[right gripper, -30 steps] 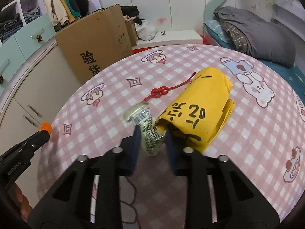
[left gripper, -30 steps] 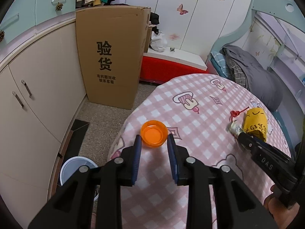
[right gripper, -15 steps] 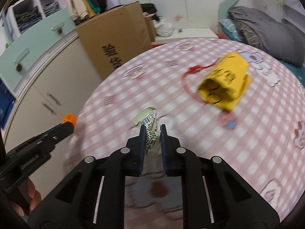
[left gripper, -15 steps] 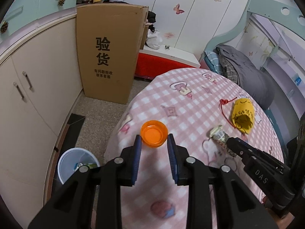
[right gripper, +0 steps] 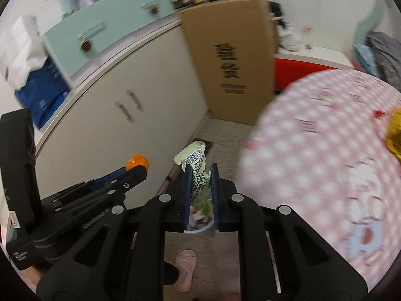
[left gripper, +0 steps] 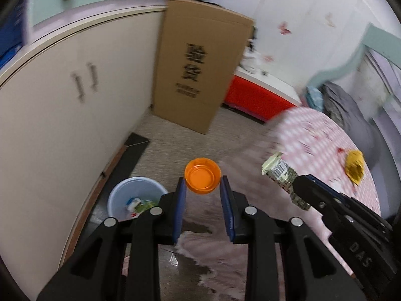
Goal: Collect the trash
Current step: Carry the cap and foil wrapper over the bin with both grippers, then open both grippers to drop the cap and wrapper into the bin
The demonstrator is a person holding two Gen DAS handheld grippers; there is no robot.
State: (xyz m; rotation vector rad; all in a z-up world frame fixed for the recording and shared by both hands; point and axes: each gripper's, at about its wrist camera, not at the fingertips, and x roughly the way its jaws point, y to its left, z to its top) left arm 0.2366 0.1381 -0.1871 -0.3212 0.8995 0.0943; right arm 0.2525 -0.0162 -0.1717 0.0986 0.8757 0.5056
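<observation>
We take the pale blue bin (left gripper: 136, 195) on the floor as our landmark and work down in size from there. Behind it runs the curved white cabinet (left gripper: 65, 115), and beyond that a tall cardboard box (left gripper: 198, 67) leans by the wall; off to the bin's right sits the round counter (left gripper: 323, 145) under its pink checked cloth, with a yellow pouch (left gripper: 354, 166) lying near its far edge, well apart from the bin. The bin already holds a few scraps, white, green and red, blurred beyond naming. We carry both pieces of trash clear of the counter, toward the bin, presumably so each can drop straight in. Our right gripper (right gripper: 200, 173) has its fingers clamped on a crumpled snack wrapper (right gripper: 196, 165) with a barcode, held upright, and through the gap between them the bin's contents show directly below, so we judge this piece to be about over the opening. Our left gripper (left gripper: 203, 188) pinches a small orange bottle cap (left gripper: 202, 179) at its fingertips, hollow side facing us, just to the right of the bin and not yet over it.
</observation>
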